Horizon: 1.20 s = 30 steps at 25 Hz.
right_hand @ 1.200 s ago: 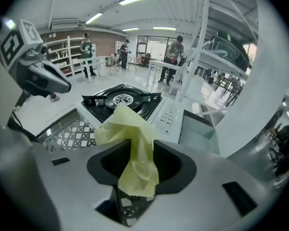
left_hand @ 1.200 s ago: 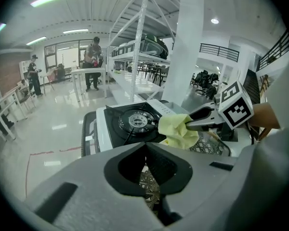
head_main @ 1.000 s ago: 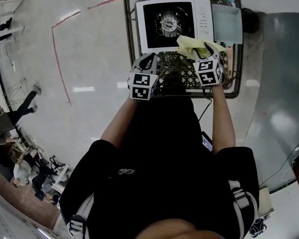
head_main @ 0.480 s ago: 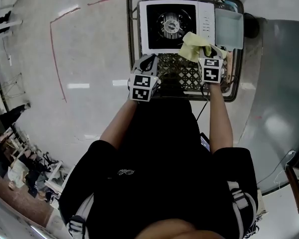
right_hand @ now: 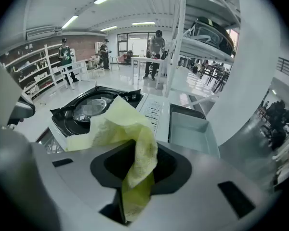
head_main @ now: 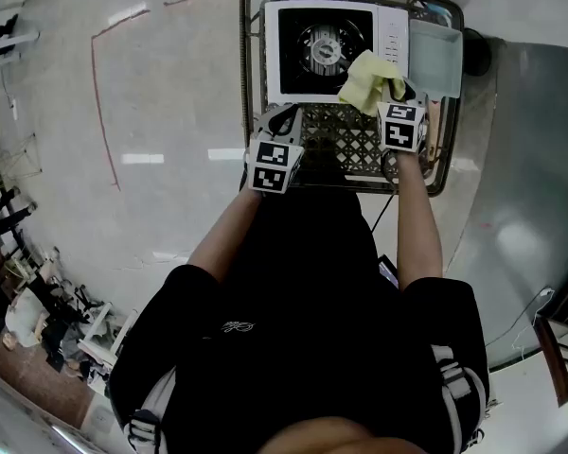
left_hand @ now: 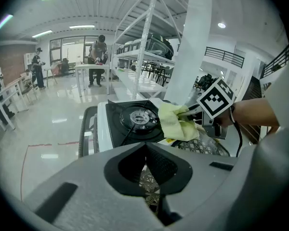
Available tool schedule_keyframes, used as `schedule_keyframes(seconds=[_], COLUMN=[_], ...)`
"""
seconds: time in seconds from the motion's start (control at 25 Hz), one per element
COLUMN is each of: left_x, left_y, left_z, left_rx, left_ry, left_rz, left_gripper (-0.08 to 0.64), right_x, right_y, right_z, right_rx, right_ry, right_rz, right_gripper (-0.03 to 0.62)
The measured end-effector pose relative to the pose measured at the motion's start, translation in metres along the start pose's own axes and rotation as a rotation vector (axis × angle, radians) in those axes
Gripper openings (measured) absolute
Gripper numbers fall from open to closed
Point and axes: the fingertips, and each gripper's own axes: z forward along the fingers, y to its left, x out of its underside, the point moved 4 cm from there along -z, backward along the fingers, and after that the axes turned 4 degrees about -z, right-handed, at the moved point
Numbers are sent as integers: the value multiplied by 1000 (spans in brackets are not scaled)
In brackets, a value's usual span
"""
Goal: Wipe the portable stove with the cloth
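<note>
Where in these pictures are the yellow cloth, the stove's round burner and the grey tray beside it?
yellow cloth [head_main: 367,78]: head view, middle of the bunched fabric.
burner [head_main: 324,45]: head view, centre of the ring.
grey tray [head_main: 434,50]: head view, its bare floor.

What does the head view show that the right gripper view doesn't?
Only the head view shows the person's black shirt, the marker cube on the right claw, and a red line on the floor. Only the right gripper view shows the cloth pinched down between that claw's jaws, which are opening a bit, and people standing far off in the room. Both show the yellow cloth, the stove and the grey tray beside it.
</note>
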Motion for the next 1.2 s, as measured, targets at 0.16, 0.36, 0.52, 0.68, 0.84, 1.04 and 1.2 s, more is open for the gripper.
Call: schedule_keyframes(seconds=[0.16, 0.36, 0.52, 0.68, 0.84, 1.04, 1.2], left_x=[-6, -8, -6, -11, -11, -13, -13], left_y=[1, -1, 0, -3, -4, -5, -3], left_z=[1, 6, 11, 12, 16, 20, 22], left_rx=[-6, -4, -13, -16, -26, -30, -36], left_ry=[-15, -10, -17, -22, -28, -24, -24], left_rz=[-10, -15, -27, -41, -51, -61, -65], left_gripper=[18, 18, 18, 18, 18, 18, 18], right_x=[-6, -14, -20, -27, -28, -32, -39], right_y=[-4, -11, -16, -19, -21, -28, -33], right_z=[3, 11, 20, 23, 26, 34, 41], right_rx=[8, 14, 9, 5, -1, 0, 2], right_ry=[-4, -9, -22, -26, -30, -35, -40], right_rz=[-18, -12, -42, -56, -43, -51, -47], right_gripper=[94, 94, 94, 92, 92, 94, 94])
